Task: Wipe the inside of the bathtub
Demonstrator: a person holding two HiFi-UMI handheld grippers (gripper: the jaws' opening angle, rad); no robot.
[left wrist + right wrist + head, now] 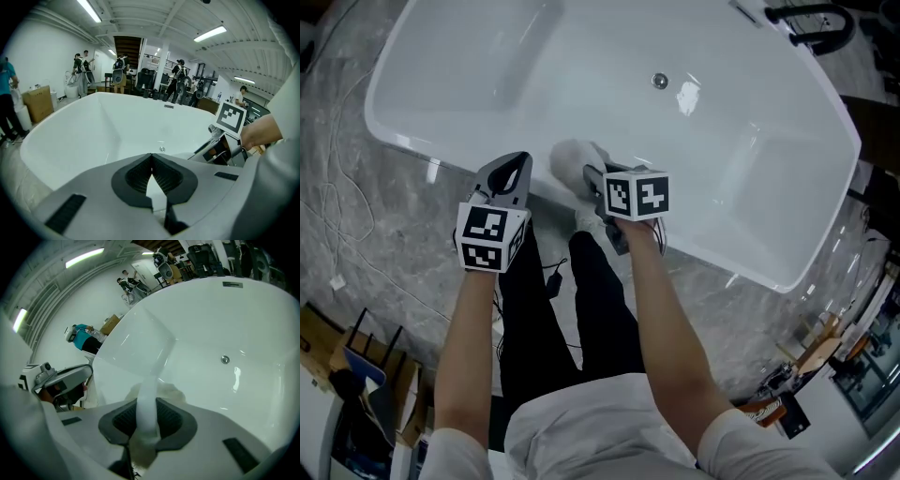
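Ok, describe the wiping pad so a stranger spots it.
Find the big white bathtub. On its near rim, the right gripper is shut on a fluffy off-white pad. It is the only soft, fuzzy thing against the smooth tub.

Workshop hall w/ strip lights (89, 10), cartons (38, 105)

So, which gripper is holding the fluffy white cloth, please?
The right gripper, clamped on the fluffy white cloth; the left gripper is shut and empty.
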